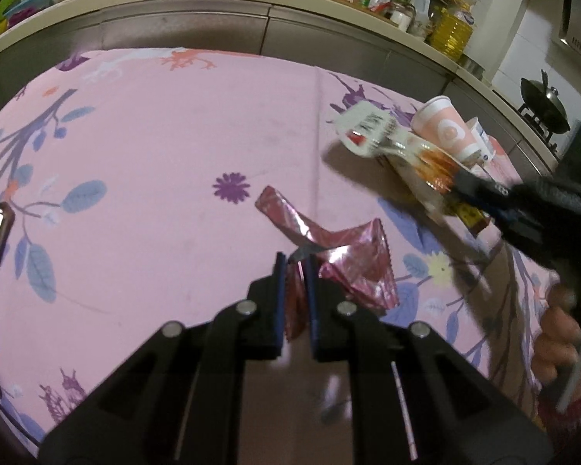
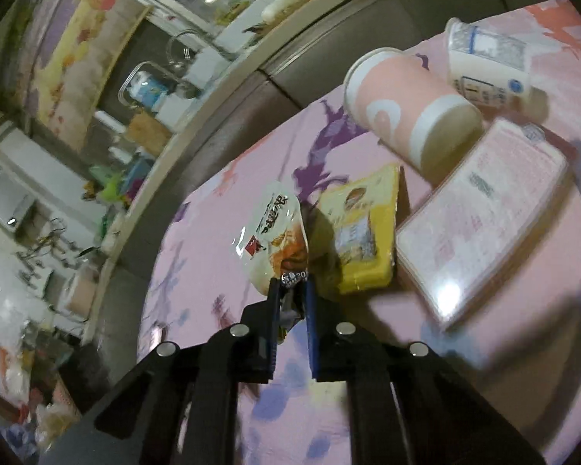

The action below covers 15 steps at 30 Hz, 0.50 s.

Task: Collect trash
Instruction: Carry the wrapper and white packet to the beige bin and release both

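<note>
Now a pink wrapper is pinched by the left gripper, and a white snack bag by the right gripper. Both should be held tight and lifted slowly. At two o'clock on the cloth, the pink cup and white cup are tipped over; nothing is seen inside.

Cloth pink w/ purple-blue leaf print. Wrapper shiny pink. Cup pink/white, box yellow.
</note>
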{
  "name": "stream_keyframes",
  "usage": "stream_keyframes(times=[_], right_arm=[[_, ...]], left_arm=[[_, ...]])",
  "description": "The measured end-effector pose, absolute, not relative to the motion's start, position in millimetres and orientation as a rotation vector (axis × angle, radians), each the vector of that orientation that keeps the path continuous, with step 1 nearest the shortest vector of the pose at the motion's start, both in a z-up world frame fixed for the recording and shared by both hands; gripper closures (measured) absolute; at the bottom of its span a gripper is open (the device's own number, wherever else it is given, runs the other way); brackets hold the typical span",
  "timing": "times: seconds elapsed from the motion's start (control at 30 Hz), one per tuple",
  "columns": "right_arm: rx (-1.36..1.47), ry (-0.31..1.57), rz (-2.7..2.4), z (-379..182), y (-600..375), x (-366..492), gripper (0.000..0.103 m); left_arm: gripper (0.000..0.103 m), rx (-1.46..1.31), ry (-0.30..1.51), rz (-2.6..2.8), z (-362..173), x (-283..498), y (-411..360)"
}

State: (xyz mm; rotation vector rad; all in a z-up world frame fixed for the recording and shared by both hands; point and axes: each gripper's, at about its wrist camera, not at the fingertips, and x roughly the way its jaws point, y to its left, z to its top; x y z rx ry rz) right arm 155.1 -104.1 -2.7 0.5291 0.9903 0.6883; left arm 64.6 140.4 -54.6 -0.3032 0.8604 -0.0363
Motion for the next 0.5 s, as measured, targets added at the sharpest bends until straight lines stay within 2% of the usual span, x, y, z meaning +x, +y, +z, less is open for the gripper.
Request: stream_keyframes(times=[0.03, 0.1, 0.17, 0.2, 0.4, 0.47, 0.5], right_arm=[[0.517, 0.979, 0.690, 1, -108, 145, 0.093], [0.492, 0.950, 0.680, 8, -127, 114, 0.093], [0.484, 0.942, 0.659, 8, -144, 93, 0.093], [0.478, 0.939, 0.627, 6, -157, 80, 0.093], [0.550, 0.965, 0.557, -18, -192, 51, 0.093], [0.581, 0.965, 0.564, -21, -194, 52, 0.093], [0.586, 0.963, 0.566, -21, -195, 52, 0.093]], left_arm=[[0.093, -0.311, 0.860, -0.036, -54, 63, 141], [0.084, -0.329, 0.866, -0.040, -51, 61, 142], [0.047, -0.342, 0.870, -0.032, -49, 57, 142], [0.042, -0.355, 0.865, -0.021, -48, 54, 143], [0.036, -0.286, 0.891, -0.036, -44, 62, 114], [0.036, -0.262, 0.894, -0.041, -45, 72, 106], [0.040, -0.244, 0.896, -0.036, -46, 77, 102]])
